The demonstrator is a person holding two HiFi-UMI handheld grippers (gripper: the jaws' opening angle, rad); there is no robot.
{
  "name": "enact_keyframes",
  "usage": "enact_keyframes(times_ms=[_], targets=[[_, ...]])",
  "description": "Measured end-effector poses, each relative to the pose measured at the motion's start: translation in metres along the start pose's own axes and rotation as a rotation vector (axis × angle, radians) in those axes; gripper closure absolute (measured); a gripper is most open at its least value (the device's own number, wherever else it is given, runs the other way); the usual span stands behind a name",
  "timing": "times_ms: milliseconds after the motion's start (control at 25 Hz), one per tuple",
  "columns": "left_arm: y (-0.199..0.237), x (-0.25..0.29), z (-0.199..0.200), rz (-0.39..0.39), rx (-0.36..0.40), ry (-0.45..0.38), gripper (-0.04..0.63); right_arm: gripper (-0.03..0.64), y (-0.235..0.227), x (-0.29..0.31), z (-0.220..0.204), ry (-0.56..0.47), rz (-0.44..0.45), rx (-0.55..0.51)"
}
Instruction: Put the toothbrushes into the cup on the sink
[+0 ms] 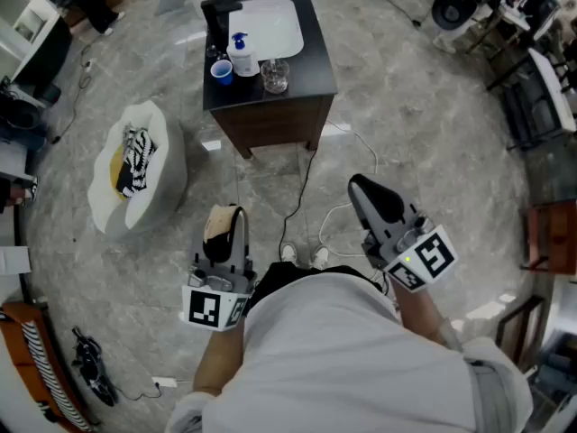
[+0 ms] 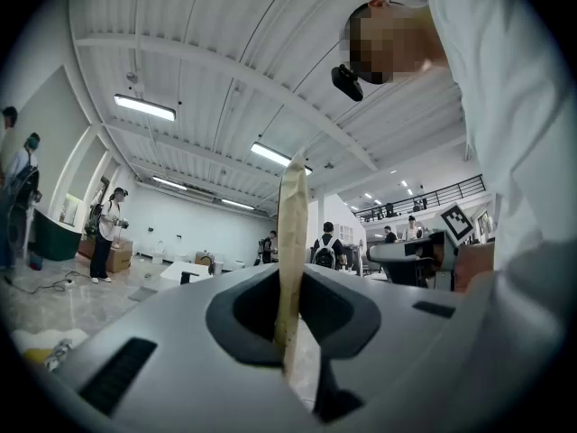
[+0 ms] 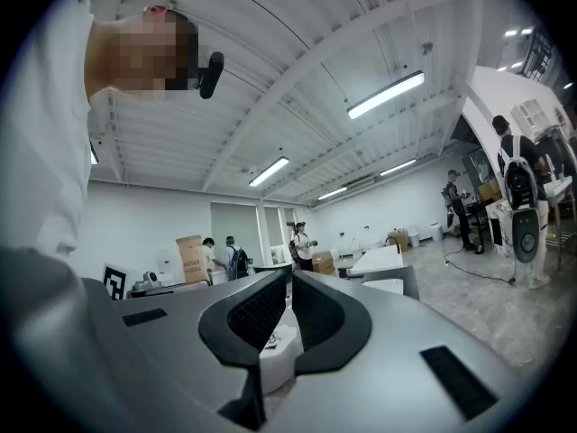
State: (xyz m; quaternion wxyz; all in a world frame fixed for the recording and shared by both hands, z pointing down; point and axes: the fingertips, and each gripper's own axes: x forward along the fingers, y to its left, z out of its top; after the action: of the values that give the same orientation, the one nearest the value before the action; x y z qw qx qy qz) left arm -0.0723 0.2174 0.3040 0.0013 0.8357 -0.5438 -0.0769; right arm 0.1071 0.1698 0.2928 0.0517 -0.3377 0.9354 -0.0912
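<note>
The dark sink cabinet [image 1: 311, 66] stands far ahead on the floor, with a white basin [image 1: 270, 25]. A clear glass cup [image 1: 275, 75] and a blue cup [image 1: 222, 71] stand on its front edge. Both grippers are held close to the person's body, well short of the cabinet. My left gripper [image 1: 225, 215] [image 2: 290, 273] is shut on a flat tan toothbrush [image 2: 293, 224] that sticks up past its jaws. My right gripper [image 1: 361, 188] [image 3: 288, 282] is shut on a white toothbrush handle [image 3: 275, 350], which sits deep between the jaws.
A pump bottle [image 1: 242, 57] stands between the two cups. A white cushion [image 1: 162, 183] with a striped cloth lies on the floor at the left. Cables [image 1: 306, 197] trail from the cabinet toward the person's feet. Chairs [image 1: 541, 97] and furniture line the right side.
</note>
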Motion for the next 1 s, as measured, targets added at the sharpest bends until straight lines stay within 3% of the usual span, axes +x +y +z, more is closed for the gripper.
enact_keyframes(times_ms=[560,1000], targets=[[-0.038,0.015,-0.012,-0.013,-0.02,0.02,0.56,0.567,-0.026,-0.037,-0.008,-0.008,-0.016,0.051],[-0.059,0.03,-0.016,0.0,0.021,0.022,0.56,0.566,-0.049,-0.058,-0.013,-0.019,0.001,0.08]])
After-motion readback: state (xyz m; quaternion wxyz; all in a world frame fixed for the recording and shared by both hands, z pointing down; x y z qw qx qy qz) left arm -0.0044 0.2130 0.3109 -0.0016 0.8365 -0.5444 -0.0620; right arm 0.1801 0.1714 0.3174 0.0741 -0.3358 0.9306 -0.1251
